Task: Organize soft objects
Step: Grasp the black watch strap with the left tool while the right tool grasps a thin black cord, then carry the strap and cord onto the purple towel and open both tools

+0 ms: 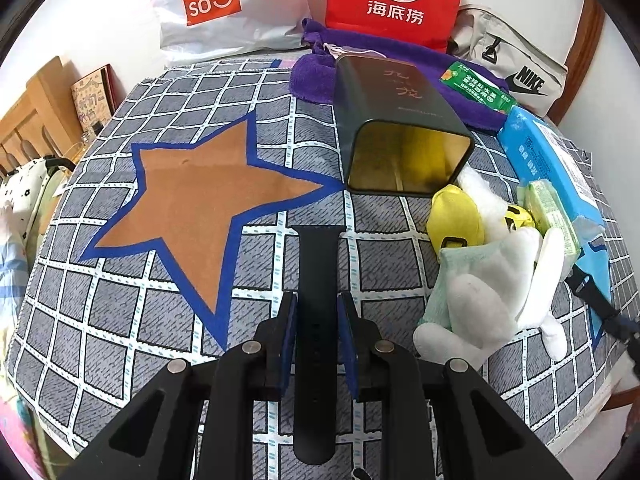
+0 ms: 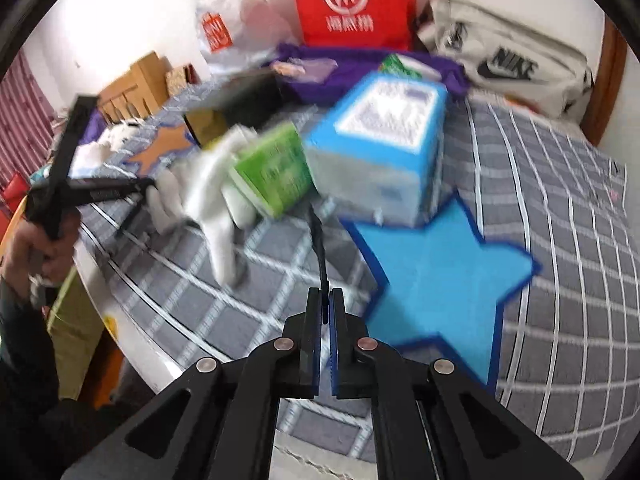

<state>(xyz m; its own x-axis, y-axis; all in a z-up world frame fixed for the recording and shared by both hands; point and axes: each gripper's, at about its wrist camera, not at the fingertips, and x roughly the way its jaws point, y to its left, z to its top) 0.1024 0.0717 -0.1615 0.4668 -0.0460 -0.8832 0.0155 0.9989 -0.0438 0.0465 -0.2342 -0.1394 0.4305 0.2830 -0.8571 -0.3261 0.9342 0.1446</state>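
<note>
Left wrist view: your left gripper (image 1: 318,306) pinches a flat, floppy black rubber strap (image 1: 319,276) mid-length; your right gripper (image 2: 325,300) clamps another thin black strap (image 2: 320,256) by its end. Both will dangle; grip flat.

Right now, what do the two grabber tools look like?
Both are black and angular. The left tool has two flat fingers with blue pads inside, round silver rivets at the joints and long cut-out slots in its arms. The right tool matches it: black frame, blue pads, silver rivets. A dark sleeve shows at the left-hand edge.

Right tool (image 2: 325,300) clamped on black strap (image 2: 320,248)
</note>
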